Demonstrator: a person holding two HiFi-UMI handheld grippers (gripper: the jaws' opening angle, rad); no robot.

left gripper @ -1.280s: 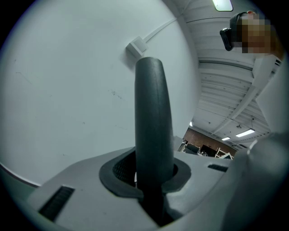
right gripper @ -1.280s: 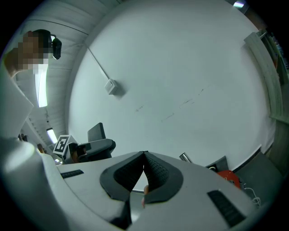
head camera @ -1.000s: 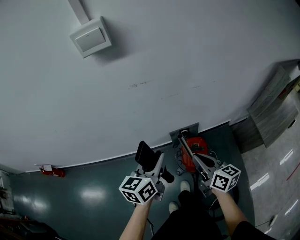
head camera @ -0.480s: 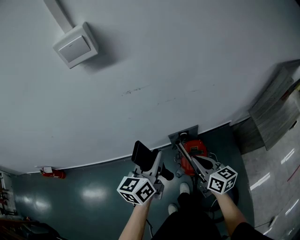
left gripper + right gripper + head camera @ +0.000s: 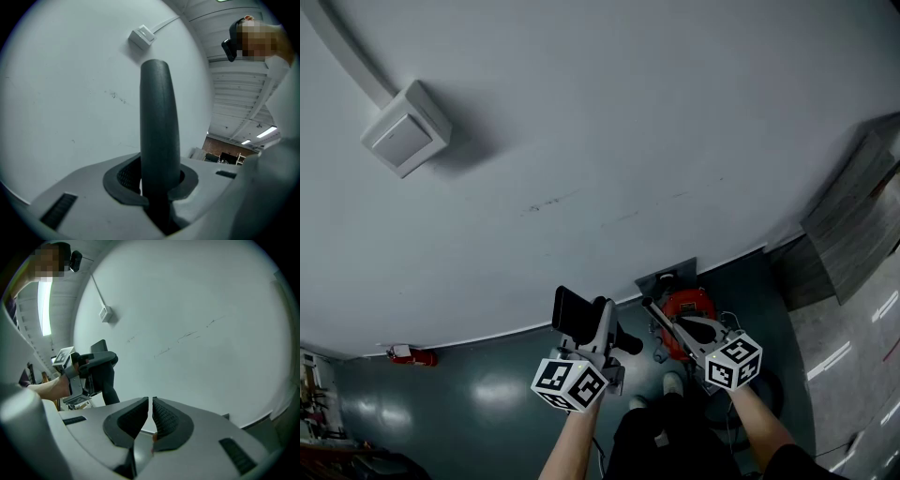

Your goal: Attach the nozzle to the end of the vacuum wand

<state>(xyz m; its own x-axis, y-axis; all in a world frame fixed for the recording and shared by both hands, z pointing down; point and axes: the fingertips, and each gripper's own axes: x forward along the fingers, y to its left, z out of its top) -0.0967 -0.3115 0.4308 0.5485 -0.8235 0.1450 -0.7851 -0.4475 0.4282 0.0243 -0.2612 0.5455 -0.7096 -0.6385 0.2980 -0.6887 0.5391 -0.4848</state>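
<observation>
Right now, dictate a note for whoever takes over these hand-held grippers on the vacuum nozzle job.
Left hand-held gripper: shut on the dark nozzle, which stands upright in front of the pale wall.
Right hand-held gripper: shut, nothing between its jaws.
Red vacuum: on the floor at the foot of the wall, close to the right hand-held gripper. I cannot make out the wand.
Done: nozzle is in hand.
Left: find the wand's end, probably steady it with the right, then push the nozzle on.
</observation>
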